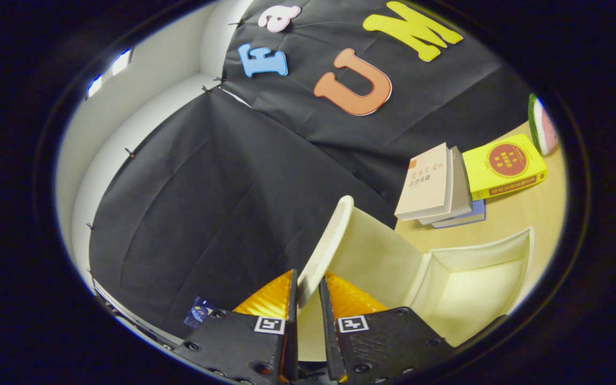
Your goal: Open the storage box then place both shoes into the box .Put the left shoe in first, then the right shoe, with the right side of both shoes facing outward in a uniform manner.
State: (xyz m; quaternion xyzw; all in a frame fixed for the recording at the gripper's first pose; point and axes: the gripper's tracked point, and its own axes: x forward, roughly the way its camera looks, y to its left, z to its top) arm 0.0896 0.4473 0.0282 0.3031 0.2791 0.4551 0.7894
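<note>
Storage box [468, 283] sits near the table [522, 214] edge, cavity exposed, books [436, 184] behind it. Gripper [308, 291] fingers nearly closed, pinching the raised lid [329, 240] edge, likely swinging it open so shoes can go in.

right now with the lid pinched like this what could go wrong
1. The gripper holds the lid of the storage box by its thin edge alone, so it could slip out and drop shut.
2. The stack of books and the yellow book lie just beyond the box; a lid swung fully back might strike them.
3. Pulling harder could drag the light box across the table.
</note>
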